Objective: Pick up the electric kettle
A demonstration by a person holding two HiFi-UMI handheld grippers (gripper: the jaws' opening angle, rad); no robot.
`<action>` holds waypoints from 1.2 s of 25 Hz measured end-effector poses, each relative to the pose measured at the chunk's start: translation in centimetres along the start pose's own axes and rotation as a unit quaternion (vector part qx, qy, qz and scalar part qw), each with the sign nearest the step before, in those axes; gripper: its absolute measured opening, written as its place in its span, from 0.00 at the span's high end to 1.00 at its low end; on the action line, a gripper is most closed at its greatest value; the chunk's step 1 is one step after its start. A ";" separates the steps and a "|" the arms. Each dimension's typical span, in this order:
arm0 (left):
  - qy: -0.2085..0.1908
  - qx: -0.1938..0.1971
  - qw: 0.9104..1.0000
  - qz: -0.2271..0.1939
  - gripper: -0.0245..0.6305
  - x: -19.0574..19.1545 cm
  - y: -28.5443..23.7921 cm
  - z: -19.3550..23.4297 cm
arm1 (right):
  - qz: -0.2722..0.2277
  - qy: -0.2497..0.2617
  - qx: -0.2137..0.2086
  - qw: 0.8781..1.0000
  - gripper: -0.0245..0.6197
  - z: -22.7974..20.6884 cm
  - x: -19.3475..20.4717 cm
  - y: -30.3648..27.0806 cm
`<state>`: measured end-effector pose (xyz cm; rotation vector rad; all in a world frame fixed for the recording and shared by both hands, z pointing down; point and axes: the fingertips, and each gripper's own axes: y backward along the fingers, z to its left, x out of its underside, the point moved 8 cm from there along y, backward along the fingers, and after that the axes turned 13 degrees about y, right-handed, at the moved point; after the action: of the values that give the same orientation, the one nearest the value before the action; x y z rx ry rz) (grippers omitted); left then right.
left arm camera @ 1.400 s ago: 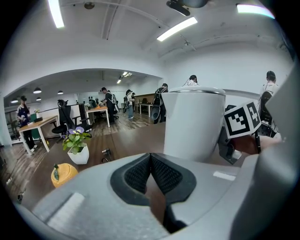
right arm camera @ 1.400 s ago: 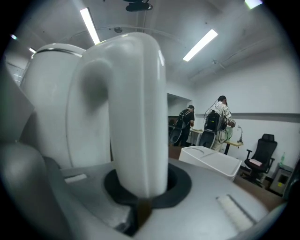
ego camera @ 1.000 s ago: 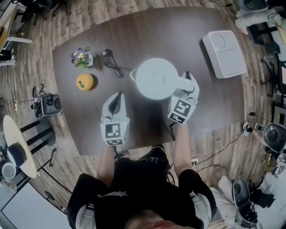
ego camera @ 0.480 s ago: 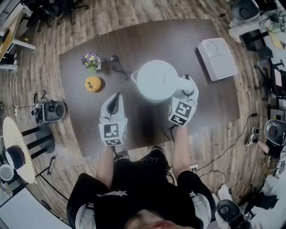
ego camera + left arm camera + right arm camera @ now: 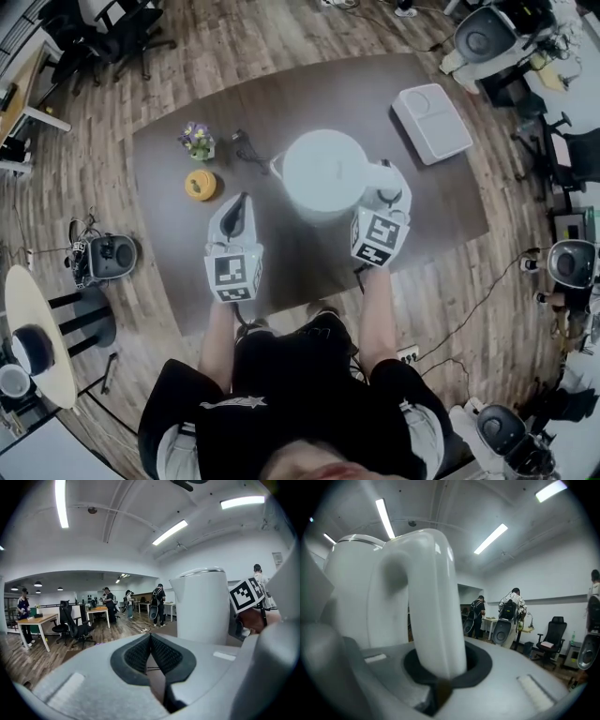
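One electric kettle (image 5: pixel 323 173) hangs over the middle of the table (image 5: pixel 441 202), its handle (image 5: pixel 431 602) clenched in the fingers of the right gripper (image 5: pixel 387 192). The left gripper (image 5: pixel 238 208) has its fingers pressed together, empty. One flower pot (image 5: pixel 198 141), one yellow disc (image 5: pixel 200 184) and one cable (image 5: pixel 246 146) sit near the far-left corner, one white box (image 5: pixel 430 122) near the far-right.

Layout: kettle (image 5: pixel 323 173) mid-table (image 5: pixel 441 202), right gripper (image 5: pixel 385 184) on its handle at the right; left gripper (image 5: pixel 240 208) near-left of it, apart. Flower pot (image 5: pixel 197 141) and cable (image 5: pixel 246 146) far left, small round object (image 5: pixel 200 185) before the pot. Flat box (image 5: pixel 431 122) far right.
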<state>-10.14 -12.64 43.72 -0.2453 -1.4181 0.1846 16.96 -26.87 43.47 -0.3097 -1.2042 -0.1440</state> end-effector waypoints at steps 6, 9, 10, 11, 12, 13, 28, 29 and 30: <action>-0.015 0.022 0.999 -0.026 0.95 -2.4 1.8 0.3 | -0.014 -0.009 0.017 1.000 0.93 -0.5 -2.7 3.7; -0.020 0.031 0.999 -0.037 0.95 -3.2 3.2 0.6 | -0.019 -0.009 0.028 0.999 0.93 -0.5 -3.8 5.9; -0.021 0.035 0.998 -0.042 0.95 -3.5 3.8 0.7 | -0.021 -0.010 0.032 0.999 0.93 -0.4 -4.1 6.7; -0.023 0.039 0.998 -0.045 0.95 -3.7 4.3 0.8 | -0.022 -0.011 0.035 0.999 0.93 -0.2 -4.3 7.6; -0.025 0.042 0.998 -0.048 0.95 -3.8 4.9 1.0 | -0.022 -0.014 0.038 0.999 0.93 0.0 -4.5 8.4; -0.026 0.046 0.997 -0.050 0.95 -3.9 5.5 1.2 | -0.021 -0.017 0.041 0.999 0.93 0.2 -4.5 9.2; -0.044 0.119 0.990 -0.060 0.95 -4.1 9.3 3.2 | -0.006 -0.050 0.112 0.992 0.93 3.2 -4.3 19.1; -0.045 0.124 0.989 -0.060 0.95 -4.0 9.7 3.3 | -0.004 -0.051 0.117 0.992 0.93 3.5 -4.2 19.8; -0.045 0.130 0.989 -0.061 0.95 -4.1 10.0 3.5 | -0.002 -0.052 0.122 0.991 0.93 3.8 -4.2 20.6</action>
<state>-13.99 -3.91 37.56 0.0652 -1.4766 0.2797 17.70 -6.41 37.54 -0.1012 -1.3110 0.0160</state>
